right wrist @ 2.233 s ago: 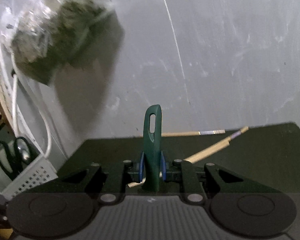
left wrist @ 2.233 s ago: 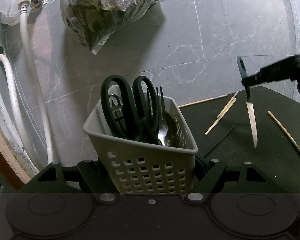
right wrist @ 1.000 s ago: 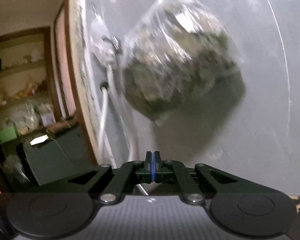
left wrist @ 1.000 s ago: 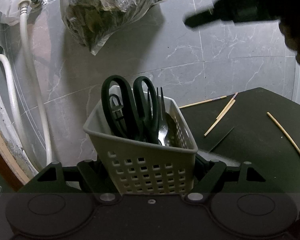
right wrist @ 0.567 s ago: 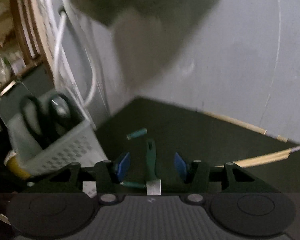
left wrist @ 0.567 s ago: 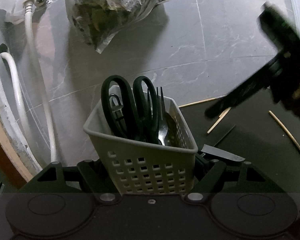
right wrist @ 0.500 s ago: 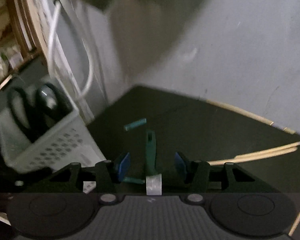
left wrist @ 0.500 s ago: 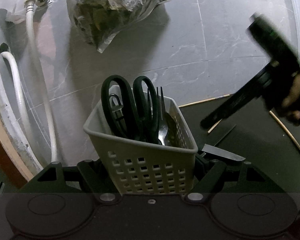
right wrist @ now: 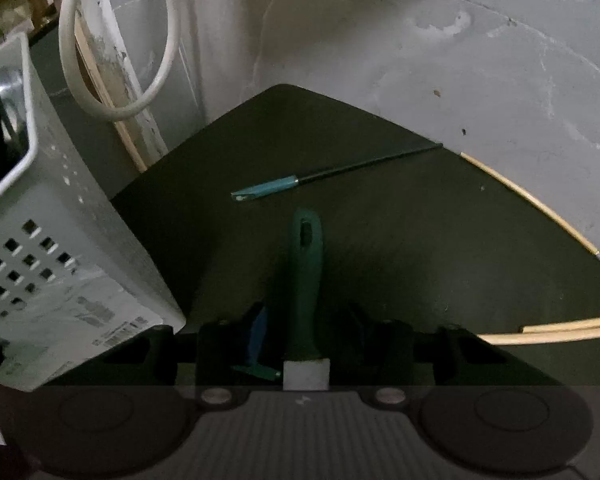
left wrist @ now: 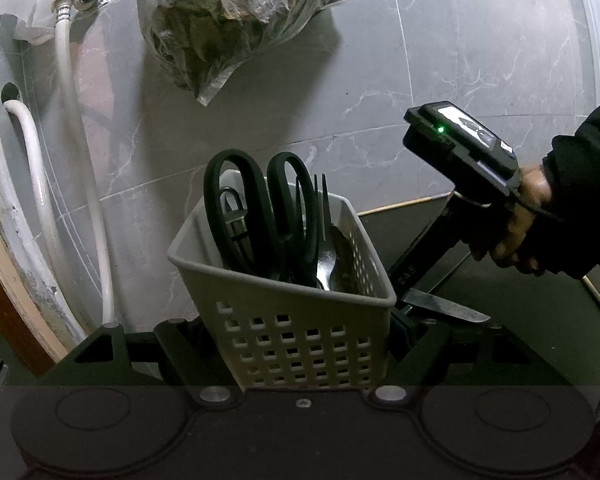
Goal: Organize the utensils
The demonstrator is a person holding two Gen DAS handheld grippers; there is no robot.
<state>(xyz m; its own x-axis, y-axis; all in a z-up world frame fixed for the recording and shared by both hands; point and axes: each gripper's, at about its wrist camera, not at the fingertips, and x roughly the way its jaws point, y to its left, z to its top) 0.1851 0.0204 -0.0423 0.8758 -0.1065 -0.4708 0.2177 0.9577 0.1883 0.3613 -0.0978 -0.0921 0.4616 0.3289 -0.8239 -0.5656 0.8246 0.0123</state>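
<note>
My left gripper (left wrist: 300, 344) is shut on a grey perforated utensil basket (left wrist: 288, 320), holding it upright. Black-handled scissors (left wrist: 260, 208), a fork (left wrist: 320, 208) and a spoon (left wrist: 332, 256) stand in it. The basket also shows at the left of the right wrist view (right wrist: 52, 264). My right gripper (right wrist: 306, 320) is open, low over the dark table just right of the basket. A green-handled knife (right wrist: 306, 272) lies on the table between its fingers, handle pointing away. Its blade (left wrist: 444, 308) shows beside the basket in the left wrist view.
A teal-tipped black chopstick (right wrist: 324, 178) lies beyond the knife on the dark table (right wrist: 400, 240). Pale wooden chopsticks (right wrist: 556, 330) lie at the right and along the far edge (right wrist: 528, 200). A plastic bag (left wrist: 228, 20) and white hoses (left wrist: 72, 140) hang on the tiled wall.
My right gripper swung up past the wall, came down beside the basket and opened. The green knife went from held upright to lying on the table. The basket has not moved.
</note>
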